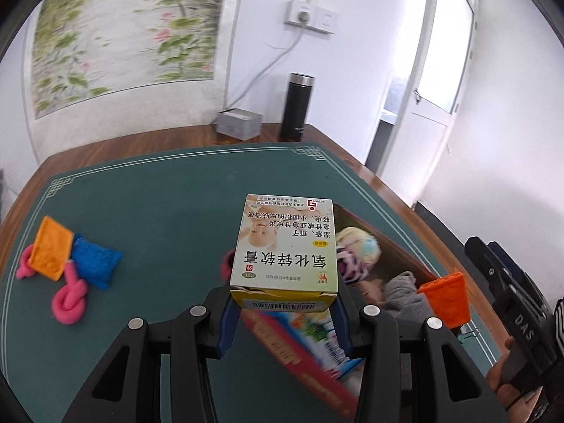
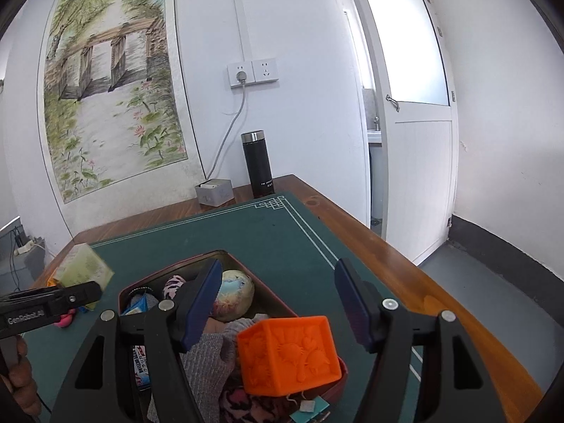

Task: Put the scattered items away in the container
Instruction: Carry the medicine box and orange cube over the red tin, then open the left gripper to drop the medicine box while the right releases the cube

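My left gripper (image 1: 283, 303) is shut on a white and yellow ointment box (image 1: 287, 246), held above the table beside the red tin (image 1: 384, 243). The tin (image 2: 225, 257) holds a pastel ball (image 2: 234, 294), grey cloth (image 2: 208, 359), a striped item and snack packets. My right gripper (image 2: 278, 303) is open above the tin, with an orange embossed cube (image 2: 287, 356) lying between and below its fingers on top of the contents. An orange bag (image 1: 51, 248), a blue bag (image 1: 95, 262) and a pink knotted rope (image 1: 68, 301) lie on the green mat at the left.
A black thermos (image 2: 257, 164) and a grey box (image 2: 214, 192) stand at the table's back edge by the wall. The green mat (image 2: 275, 232) covers the wooden table (image 2: 356, 218). A white door is at the right.
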Available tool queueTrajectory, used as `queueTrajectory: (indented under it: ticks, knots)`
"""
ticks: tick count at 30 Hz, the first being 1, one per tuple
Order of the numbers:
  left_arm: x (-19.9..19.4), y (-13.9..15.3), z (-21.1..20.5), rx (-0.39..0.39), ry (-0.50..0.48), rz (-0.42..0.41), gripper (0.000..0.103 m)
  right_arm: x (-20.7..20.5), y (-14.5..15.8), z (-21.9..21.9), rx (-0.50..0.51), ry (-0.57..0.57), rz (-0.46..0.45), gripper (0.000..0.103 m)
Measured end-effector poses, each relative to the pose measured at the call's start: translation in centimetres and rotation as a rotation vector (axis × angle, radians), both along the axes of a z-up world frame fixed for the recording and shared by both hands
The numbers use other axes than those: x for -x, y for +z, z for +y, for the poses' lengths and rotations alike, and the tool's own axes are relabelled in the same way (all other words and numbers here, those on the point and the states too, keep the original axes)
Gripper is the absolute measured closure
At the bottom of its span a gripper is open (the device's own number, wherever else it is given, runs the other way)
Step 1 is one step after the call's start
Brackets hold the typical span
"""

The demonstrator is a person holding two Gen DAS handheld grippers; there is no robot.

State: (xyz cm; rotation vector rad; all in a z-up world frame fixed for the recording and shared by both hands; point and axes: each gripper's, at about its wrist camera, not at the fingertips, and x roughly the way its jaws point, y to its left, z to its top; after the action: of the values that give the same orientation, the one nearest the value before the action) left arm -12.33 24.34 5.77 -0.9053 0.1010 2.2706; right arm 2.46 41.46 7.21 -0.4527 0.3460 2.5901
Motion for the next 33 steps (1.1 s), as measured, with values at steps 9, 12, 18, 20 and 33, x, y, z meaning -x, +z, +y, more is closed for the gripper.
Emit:
queueTrajectory:
  ticks: [9,12,18,20,33]
  knots:
    - [0.8,-2.3,5.9,0.023,-0.142,-0.112,0.057,0.0,-0.9,0.8,0.032,0.003,-0.007,0.028]
    - [1.0,-3.2,6.9,0.049,-0.141,-0.113,0.057,0.0,-0.9,0.5,0.025,0.015,-0.006,0.028]
    - [1.5,-3.6,6.8,0.054,-0.123,-0.126,0.052,0.0,-1.0,0.1,0.016,0.029,-0.011,0.028]
    - [1.2,-3.1,6.1,0.044,-0.109,-0.119,0.030,0.0,-1.0,0.1,0.017,0.027,-0.009,0.028]
    - [1.6,-0.6,0.4,-0.067,-0.029,-0.115,0.027,0.2,-1.4,-0.3,0.011,0.037,-0.011,0.028]
